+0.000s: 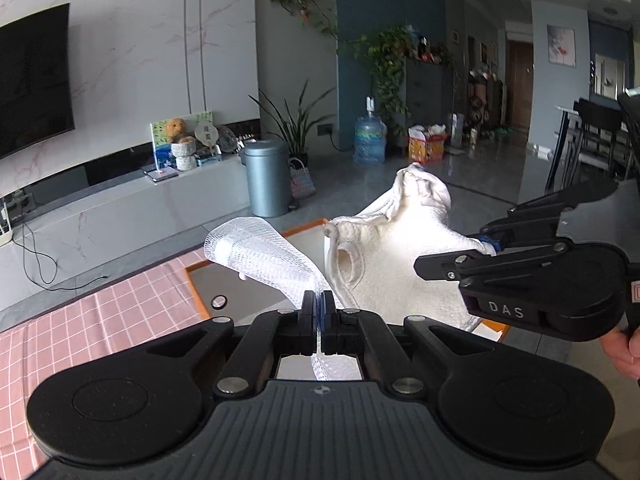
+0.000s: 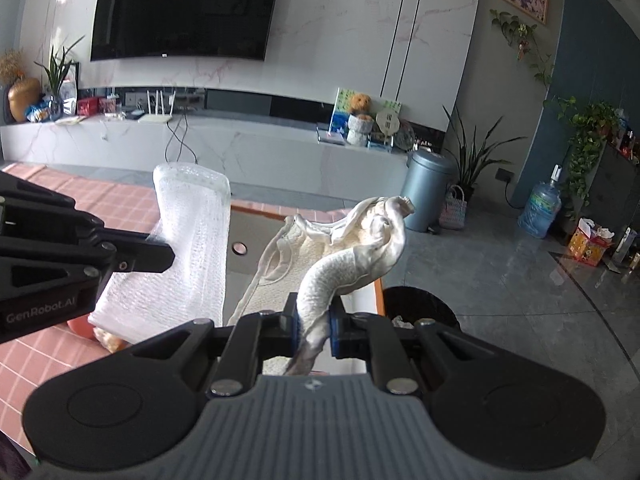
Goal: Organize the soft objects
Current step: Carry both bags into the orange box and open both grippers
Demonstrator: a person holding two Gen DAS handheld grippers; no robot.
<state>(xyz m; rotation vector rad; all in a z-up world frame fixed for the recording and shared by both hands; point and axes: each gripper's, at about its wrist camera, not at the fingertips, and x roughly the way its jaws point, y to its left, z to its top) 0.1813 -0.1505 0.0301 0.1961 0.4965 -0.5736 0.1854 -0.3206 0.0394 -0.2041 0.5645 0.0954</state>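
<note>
Pink checked tablecloth [image 1: 120, 312] fronts marble TV wall [image 2: 320, 60].

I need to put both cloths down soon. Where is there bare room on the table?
The tray floor is bare left of the cream cloth, apart from a small round disc. The pink checked tablecloth on its left is open too. The tray's right side is crowded by the cloth and both grippers; the mesh cloth hangs over the middle.

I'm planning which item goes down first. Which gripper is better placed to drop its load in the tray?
Probably the left gripper: its mesh sleeve hangs over the tray. The right gripper holds its cloth nearer the tray's edge.
</note>
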